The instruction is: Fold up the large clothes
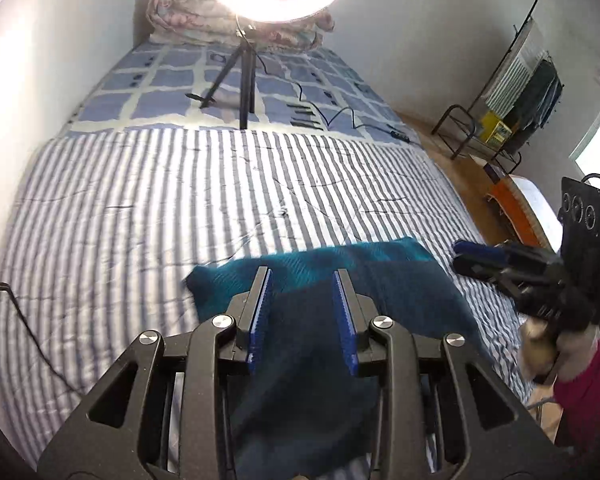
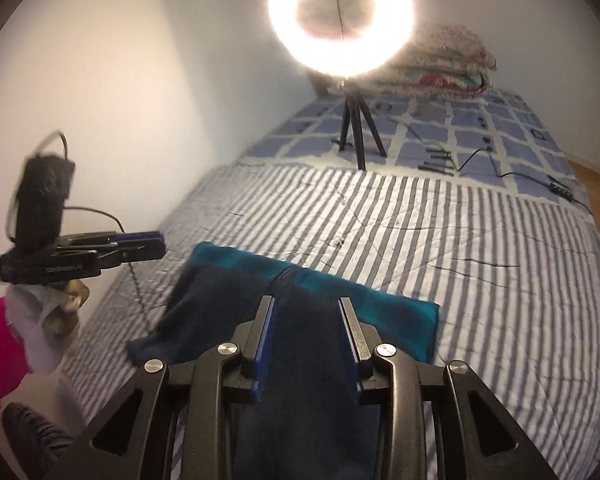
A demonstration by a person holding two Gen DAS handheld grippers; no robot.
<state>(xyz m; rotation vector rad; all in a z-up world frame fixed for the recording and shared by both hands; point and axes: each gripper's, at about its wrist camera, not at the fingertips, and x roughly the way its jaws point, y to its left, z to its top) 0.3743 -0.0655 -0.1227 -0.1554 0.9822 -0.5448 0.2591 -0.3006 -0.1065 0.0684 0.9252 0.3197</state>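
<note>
Teal knit garment (image 1: 320, 280), ribbed and soft, folded flat into a rough rectangle on the striped quilt (image 1: 140, 208) of the bed, near its front edge. Left gripper (image 1: 303, 280) above the cloth, ridged blue pads (image 1: 262, 312) parted wide, gripping nothing. Right gripper (image 2: 306, 306) likewise spread wide over the dark fold, empty. Beyond: glowing ring light (image 2: 342, 20) on a thin black tripod (image 2: 356, 128), checked blue sheet (image 1: 172, 84), stacked floral quilt (image 2: 448, 68).
</note>
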